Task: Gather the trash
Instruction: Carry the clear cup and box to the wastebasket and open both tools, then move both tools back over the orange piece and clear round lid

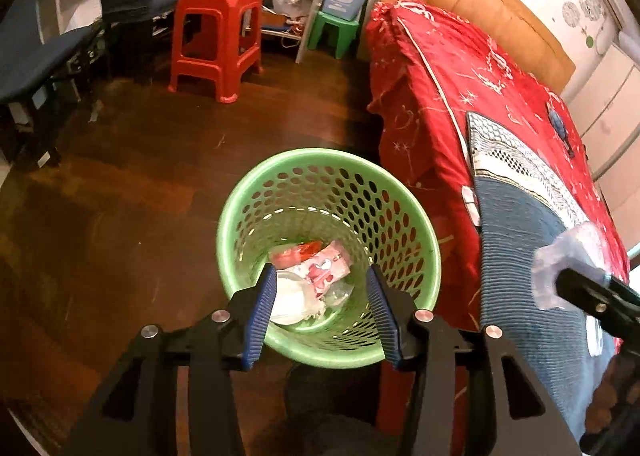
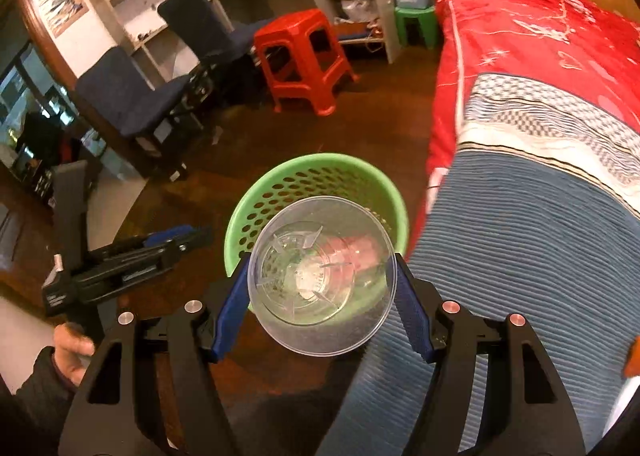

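Clear plastic cup (image 2: 322, 276), gripped in the right gripper (image 2: 322, 288), belongs over the green basket (image 2: 280, 175) at frame centre before release; left gripper (image 1: 320, 296) fingers stand open, empty.

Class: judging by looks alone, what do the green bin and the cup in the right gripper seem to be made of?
Green bin: likely moulded plastic, slightly glossy; even rows of punched holes. Cup: seemingly thin clear plastic; the bin shows through it, and its base has moulded ribs.
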Demonstrator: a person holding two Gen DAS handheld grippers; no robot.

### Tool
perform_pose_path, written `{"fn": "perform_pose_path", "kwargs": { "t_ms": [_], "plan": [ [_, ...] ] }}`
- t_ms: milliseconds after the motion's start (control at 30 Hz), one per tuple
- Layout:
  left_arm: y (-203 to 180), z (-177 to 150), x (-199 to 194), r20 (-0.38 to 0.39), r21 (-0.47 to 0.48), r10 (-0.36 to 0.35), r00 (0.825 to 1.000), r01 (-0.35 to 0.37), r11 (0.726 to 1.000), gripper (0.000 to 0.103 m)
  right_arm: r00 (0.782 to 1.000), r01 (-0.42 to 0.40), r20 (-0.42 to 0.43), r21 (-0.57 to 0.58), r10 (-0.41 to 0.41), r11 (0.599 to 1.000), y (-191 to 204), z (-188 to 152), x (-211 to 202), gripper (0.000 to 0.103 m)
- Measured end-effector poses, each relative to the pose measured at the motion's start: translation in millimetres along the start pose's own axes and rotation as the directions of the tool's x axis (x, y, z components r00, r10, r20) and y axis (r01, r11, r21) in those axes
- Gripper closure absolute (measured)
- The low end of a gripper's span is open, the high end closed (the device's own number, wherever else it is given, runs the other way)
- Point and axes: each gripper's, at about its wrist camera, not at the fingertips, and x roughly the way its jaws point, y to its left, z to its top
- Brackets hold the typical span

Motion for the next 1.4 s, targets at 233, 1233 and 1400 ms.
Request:
{"fn": "perform_pose_path", "kwargs": {
  "t_ms": [233,1233,1400],
  "plan": [
    [15,-4,-7,0.016,-0.044,0.002,1.000,-0.001,0.999,0.056,0.999,-0.004,-0.035,-0.010,0.003,1.000,17,7,26,0.036],
    [-61,-15,-30,0.025,0.089,-0.071,0.997,0.069,0.994,0.042,0.980,0.160,0.097,0.137,-0.174,0.978,-67,-58,-85,0.020],
    [-93,-17,-32,0.017,0.141,-0.095,0.995,0.092,0.986,0.039,0.961,0.233,0.106,0.197,-0.257,0.952,-107,-89,-121,0.017]
  ]
}}
